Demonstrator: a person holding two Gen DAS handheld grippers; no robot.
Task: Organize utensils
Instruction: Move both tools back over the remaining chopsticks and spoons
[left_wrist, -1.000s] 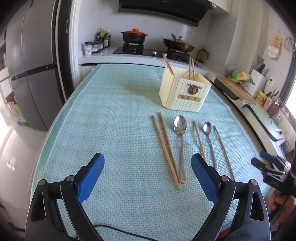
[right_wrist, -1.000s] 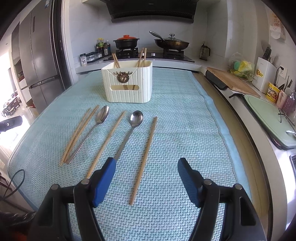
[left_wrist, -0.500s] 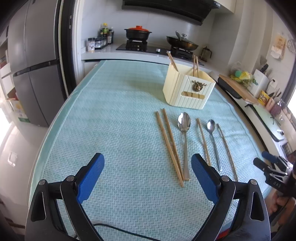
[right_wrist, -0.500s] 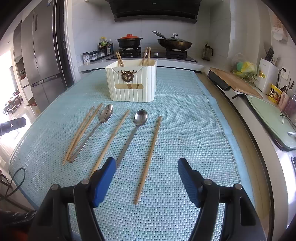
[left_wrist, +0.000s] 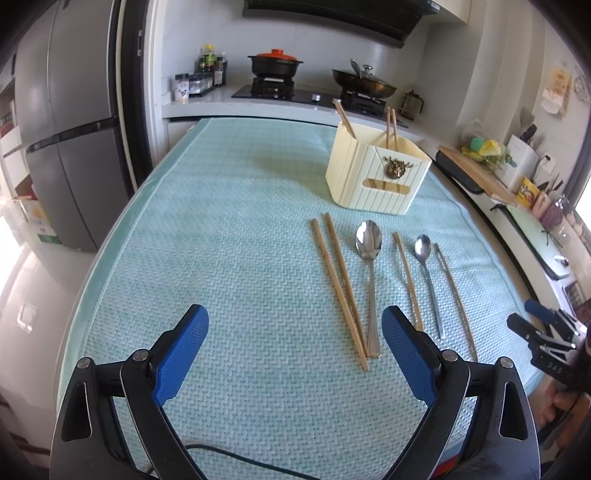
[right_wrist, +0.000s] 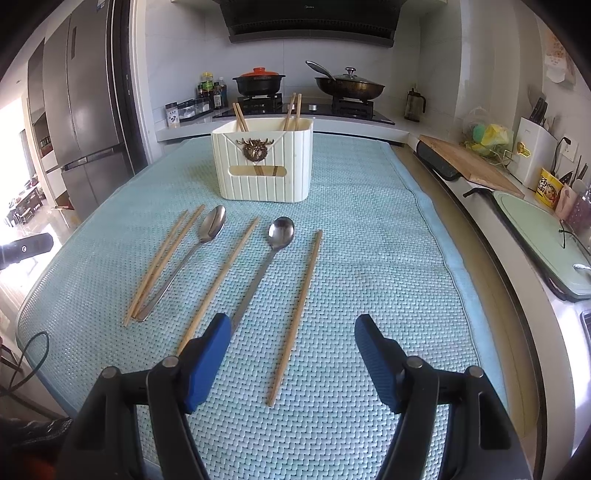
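A cream utensil holder (right_wrist: 263, 162) (left_wrist: 376, 176) stands at the far middle of the blue-green mat, with chopsticks sticking out of it. In front of it lie a pair of chopsticks (right_wrist: 162, 264) (left_wrist: 338, 286), a spoon (right_wrist: 192, 254) (left_wrist: 370, 280), a single chopstick (right_wrist: 221, 278) (left_wrist: 408, 278), a second spoon (right_wrist: 271, 251) (left_wrist: 427, 277) and another single chopstick (right_wrist: 297, 314) (left_wrist: 454, 295). My right gripper (right_wrist: 291, 332) hovers open over the near end of that last chopstick, holding nothing. My left gripper (left_wrist: 295, 325) is open and empty, left of the chopstick pair's near ends.
The mat (left_wrist: 229, 240) covers the table. Behind it a counter holds a stove with a black pot (right_wrist: 259, 82) and a lidded pan (right_wrist: 349, 85). A fridge (left_wrist: 66, 147) stands at the left; a cutting board (right_wrist: 469, 164) lies on the right counter.
The scene has shifted a little in both views, with the utensils sitting slightly farther up and right in the left view. The utensils lie as before and both grippers stay open.
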